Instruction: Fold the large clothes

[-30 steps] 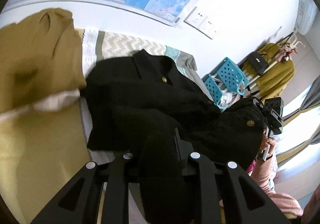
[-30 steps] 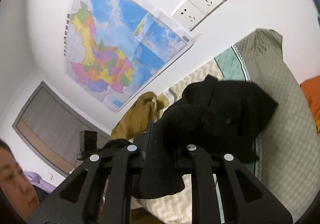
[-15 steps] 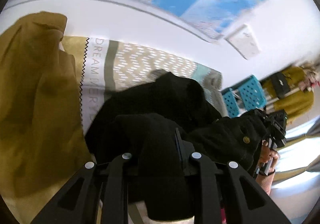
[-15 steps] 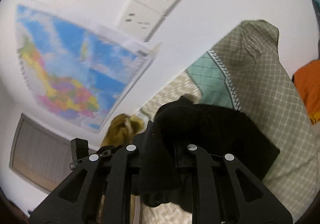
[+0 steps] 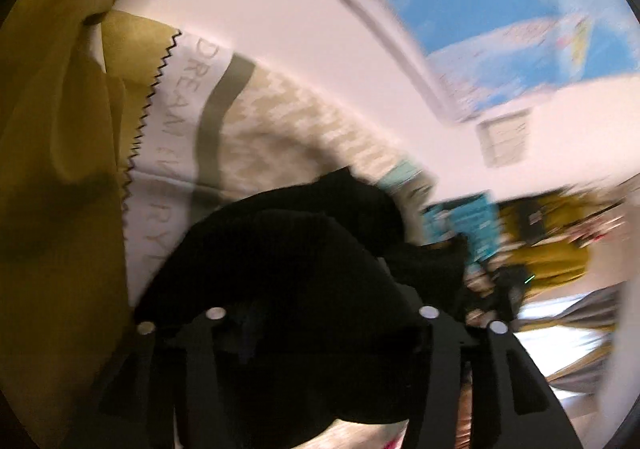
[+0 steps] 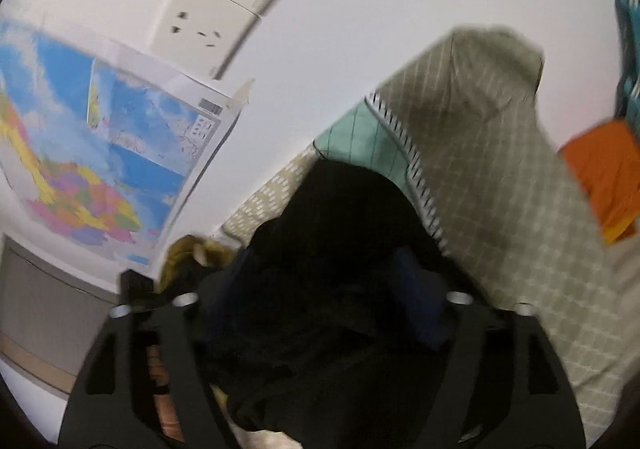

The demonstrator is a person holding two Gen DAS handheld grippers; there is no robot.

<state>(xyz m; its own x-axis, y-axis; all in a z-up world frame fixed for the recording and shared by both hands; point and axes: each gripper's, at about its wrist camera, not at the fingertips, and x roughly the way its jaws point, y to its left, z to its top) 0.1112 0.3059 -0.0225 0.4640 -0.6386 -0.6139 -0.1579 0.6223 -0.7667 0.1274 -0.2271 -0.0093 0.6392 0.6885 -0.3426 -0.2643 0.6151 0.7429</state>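
A black jacket (image 5: pixel 320 217) lies bunched on the patterned bed cover (image 5: pixel 280 121). My left gripper (image 5: pixel 316 273) is low over its near edge. Its jaws are opening, and black cloth still fills the gap between the fingers (image 5: pixel 430 333). In the right wrist view the same jacket (image 6: pixel 344 209) is heaped in front of my right gripper (image 6: pixel 326 273). Those jaws are opening wide too, with the blue pads (image 6: pixel 416 281) bared and loose cloth lying between them. Both views are blurred by motion.
A mustard garment (image 5: pixel 52 129) lies on the bed to the left of the jacket. A white wall with a map (image 6: pixel 100 153) and sockets (image 6: pixel 208 21) rises behind. A grey-green checked quilt (image 6: pixel 500 169) and something orange (image 6: pixel 604 169) lie to the right. A turquoise basket (image 5: pixel 468 221) stands beyond the bed.
Both grippers carried the black cloth forward over the jacket toward the wall, then their jaws spread apart from a tight pinch. The jacket now lies in a smaller heap.
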